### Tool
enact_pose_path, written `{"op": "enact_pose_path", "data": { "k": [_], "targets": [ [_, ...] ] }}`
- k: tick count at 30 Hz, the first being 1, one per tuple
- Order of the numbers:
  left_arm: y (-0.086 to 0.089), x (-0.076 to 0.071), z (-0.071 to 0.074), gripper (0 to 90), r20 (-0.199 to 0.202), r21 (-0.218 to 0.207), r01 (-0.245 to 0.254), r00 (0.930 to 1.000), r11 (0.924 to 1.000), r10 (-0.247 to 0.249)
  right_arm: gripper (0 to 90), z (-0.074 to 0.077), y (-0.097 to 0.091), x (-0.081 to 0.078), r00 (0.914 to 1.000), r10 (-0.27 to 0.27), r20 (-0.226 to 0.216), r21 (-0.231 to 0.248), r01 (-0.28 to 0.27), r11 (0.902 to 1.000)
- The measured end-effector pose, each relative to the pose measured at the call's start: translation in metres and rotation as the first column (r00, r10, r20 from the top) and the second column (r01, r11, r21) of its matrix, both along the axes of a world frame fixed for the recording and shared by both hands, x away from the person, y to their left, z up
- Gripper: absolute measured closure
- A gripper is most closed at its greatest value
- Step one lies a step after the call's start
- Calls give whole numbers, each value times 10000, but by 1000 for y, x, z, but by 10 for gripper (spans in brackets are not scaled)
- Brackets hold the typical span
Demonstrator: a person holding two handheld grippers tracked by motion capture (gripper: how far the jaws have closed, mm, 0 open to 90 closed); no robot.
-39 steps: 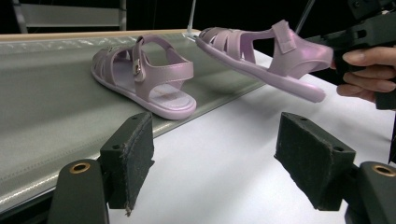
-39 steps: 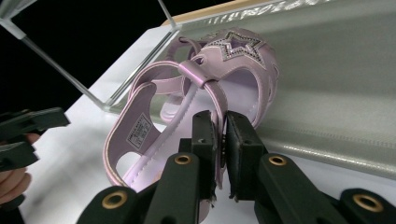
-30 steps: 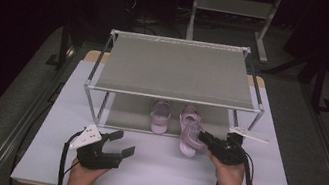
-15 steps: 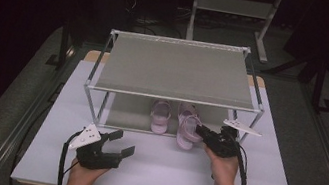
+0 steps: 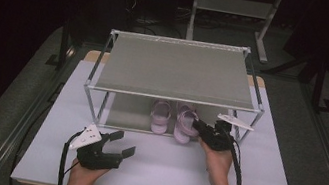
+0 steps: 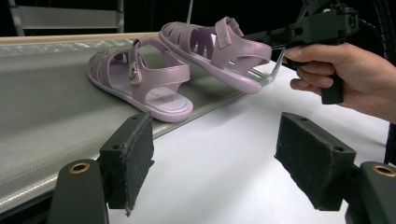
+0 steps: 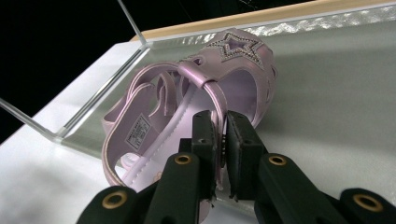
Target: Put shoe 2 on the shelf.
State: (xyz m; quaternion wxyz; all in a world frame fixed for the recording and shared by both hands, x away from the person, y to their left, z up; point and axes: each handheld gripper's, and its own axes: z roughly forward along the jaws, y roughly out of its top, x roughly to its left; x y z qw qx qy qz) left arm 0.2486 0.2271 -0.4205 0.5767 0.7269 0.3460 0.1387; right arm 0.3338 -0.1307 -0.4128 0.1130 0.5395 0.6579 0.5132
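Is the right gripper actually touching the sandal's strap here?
Touching. In the right gripper view, the right gripper has its jaws shut on the back strap of the sandal, both pads pressing it.

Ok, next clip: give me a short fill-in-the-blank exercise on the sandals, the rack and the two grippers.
1. The right gripper is shut on the heel strap of a ____ sandal.
2. The left gripper rests with its jaws ____ and nothing between them.
3. The other sandal lies on the ____ shelf of the rack.
4. The toe of the held sandal bears a ____-shaped decoration.

Missing words: pink; open; bottom; star
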Motion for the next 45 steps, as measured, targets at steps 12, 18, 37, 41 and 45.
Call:
{"op": "enact_pose_path", "data": {
  "k": [12,18,37,41,45],
  "targets": [
    [1,0,1,274,9,-116,22,10000,9999,-22,821,-5,8,14,9998,-157,-89,-300,154,9994],
    [1,0,1,274,1,-144,40,10000,9999,-40,821,-8,10,23,9997,-201,158,-570,210,9982],
    [2,0,1,274,43,-214,55,10000,9998,-54,820,-17,22,38,9996,-219,195,-1135,240,9933],
    [2,-1,2,274,68,-199,58,10000,9998,-57,820,-18,25,41,9997,-200,169,-1235,219,9921],
    [2,-1,2,274,78,-214,38,10000,9998,-36,820,-19,28,41,9996,-264,87,-1356,273,9904]
  ]
}}
